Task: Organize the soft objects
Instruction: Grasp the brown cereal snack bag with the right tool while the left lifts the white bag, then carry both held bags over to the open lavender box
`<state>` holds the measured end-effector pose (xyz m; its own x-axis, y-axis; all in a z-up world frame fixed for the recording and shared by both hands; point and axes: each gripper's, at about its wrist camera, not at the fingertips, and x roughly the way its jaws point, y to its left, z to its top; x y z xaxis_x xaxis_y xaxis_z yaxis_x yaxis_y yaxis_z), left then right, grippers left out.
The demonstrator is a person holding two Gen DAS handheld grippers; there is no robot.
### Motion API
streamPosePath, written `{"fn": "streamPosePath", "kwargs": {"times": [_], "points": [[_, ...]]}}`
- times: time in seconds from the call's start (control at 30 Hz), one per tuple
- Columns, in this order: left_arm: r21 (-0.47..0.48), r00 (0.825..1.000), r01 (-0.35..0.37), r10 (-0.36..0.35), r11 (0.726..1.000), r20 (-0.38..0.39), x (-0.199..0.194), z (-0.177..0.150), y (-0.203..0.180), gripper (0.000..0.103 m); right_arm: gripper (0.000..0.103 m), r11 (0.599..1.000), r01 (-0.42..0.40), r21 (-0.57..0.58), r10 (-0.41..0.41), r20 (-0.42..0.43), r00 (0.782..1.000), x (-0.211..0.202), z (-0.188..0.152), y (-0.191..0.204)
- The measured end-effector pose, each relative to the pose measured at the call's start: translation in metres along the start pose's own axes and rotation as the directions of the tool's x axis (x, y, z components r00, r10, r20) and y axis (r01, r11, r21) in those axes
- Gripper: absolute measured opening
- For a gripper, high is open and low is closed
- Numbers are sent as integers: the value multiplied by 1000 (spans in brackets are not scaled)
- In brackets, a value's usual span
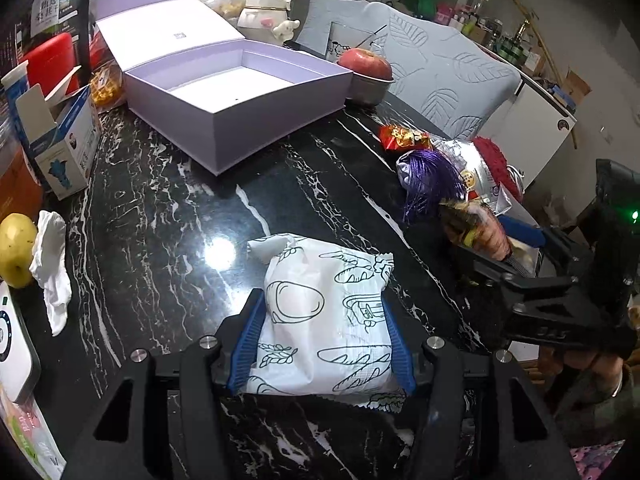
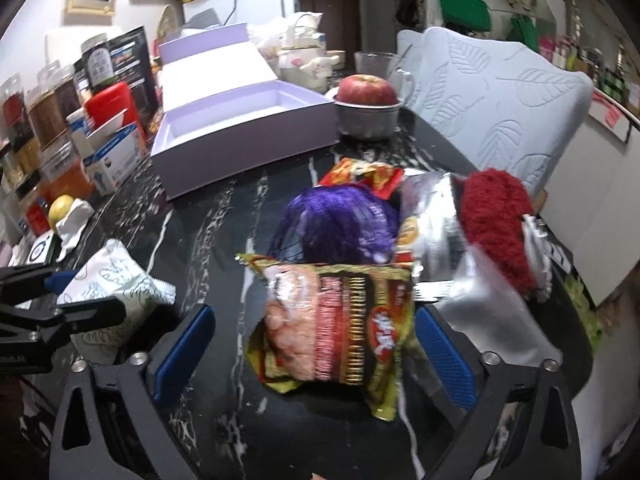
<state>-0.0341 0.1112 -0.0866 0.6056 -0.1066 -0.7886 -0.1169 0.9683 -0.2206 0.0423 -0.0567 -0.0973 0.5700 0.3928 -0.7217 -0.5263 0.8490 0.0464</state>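
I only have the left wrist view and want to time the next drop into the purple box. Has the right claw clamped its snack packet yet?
Observer: No. The right claw is open. The noodle packet lies between its pads, with a clear gap at the left pad.
Operator: Is anything hidden behind the apple?
Observer: Yes, a clear glass cup stands just behind the apple.
Operator: And at the table's far left?
Observer: A row of filled jars lines that edge.
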Motion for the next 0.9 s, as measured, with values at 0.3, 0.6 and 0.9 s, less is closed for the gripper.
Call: {"fn": "streamPosePath", "kwargs": {"times": [0.3,0.6,0.9], "points": [[5,1000,4,-4,1000,-16,5,-1,-1,56,61,1000,-27,-10,27,-30,999,8,-11,5],[24,999,-20,20,1000,-29,15,-6,-7,56,52,999,-41,-8,41,-21,999,-2,-20,7],[32,1000,-31,31,999,-2,4,-14,-13,52,47,997,-83,4,83,-9,997,-16,-33,10]]}}
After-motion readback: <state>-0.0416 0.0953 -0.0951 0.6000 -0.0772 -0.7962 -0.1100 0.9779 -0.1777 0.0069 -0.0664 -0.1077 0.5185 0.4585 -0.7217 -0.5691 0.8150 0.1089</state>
